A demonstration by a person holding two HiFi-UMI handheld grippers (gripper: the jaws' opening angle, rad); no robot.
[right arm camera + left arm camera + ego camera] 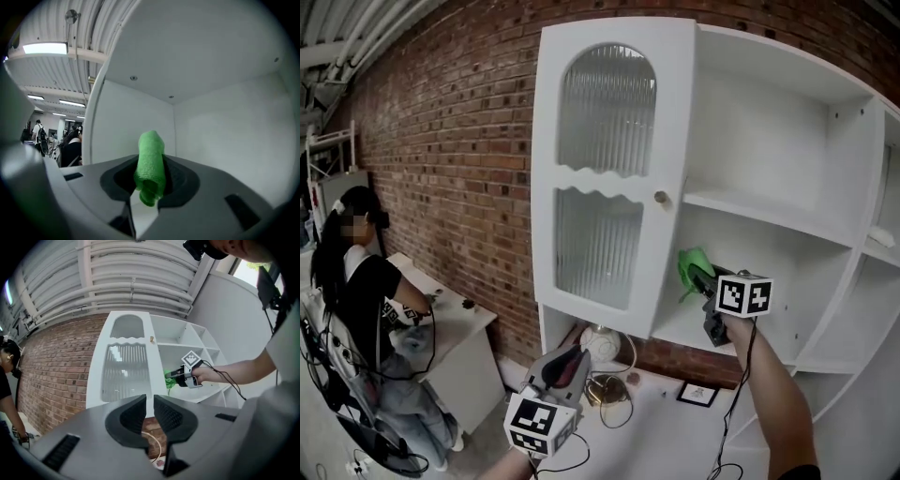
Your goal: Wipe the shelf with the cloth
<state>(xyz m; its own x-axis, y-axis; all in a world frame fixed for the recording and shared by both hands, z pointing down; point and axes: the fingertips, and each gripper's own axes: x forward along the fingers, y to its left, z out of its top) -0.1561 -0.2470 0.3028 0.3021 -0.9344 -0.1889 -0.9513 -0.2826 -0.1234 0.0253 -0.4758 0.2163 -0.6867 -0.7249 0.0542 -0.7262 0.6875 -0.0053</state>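
Green cloth was pinched in R gripper jaws, inside the white cabinet, just over a shelf; contact w/ it unclear. L gripper hung low over the worktop, jaws drawn together, nothing btwn.

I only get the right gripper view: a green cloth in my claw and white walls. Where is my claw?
Observer: Your right claw holds the green cloth over the lower shelf of a white cabinet on a brick wall.
Operator: What's my other claw doing?
Observer: The left claw hangs low in front of the cabinet, jaws close together, nothing between them.
Operator: What's underneath?
Observer: A white table with a small picture frame and a looped cable.
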